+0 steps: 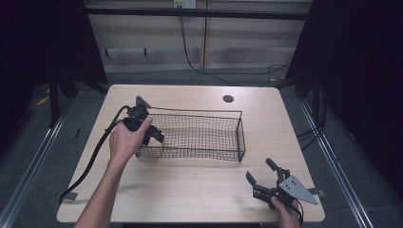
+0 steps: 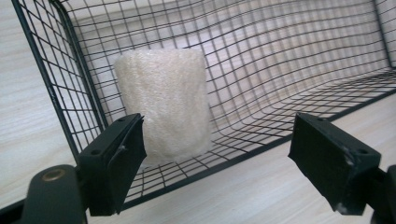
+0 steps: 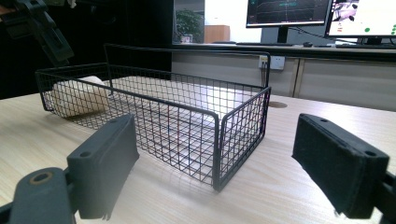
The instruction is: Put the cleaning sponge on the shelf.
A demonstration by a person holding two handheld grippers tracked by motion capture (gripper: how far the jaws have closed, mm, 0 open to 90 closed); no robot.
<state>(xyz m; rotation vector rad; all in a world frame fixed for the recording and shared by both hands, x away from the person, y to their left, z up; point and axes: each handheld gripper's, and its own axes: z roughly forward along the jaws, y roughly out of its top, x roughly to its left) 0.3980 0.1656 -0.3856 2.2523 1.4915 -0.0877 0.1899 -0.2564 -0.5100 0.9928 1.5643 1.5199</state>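
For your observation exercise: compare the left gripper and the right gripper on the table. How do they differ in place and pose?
The left gripper is held over the wire basket's left end, jaws toward the white roll inside; the right gripper sits near the table's front right corner, apart from the basket. The right gripper's grey plate shows plainly; the left's mostly hidden. Both are open, each in a hand.

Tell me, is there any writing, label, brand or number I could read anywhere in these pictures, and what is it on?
No text can be read anywhere.
Two computer monitors behind the table: graphs and coloured marks, any lettering too small and blurred to read.
White wall socket plate: no legible marking.
Black wire mesh basket, white fibrous roll inside it, pale wooden table, grey three-cornered plate on the right gripper: no label or print visible.
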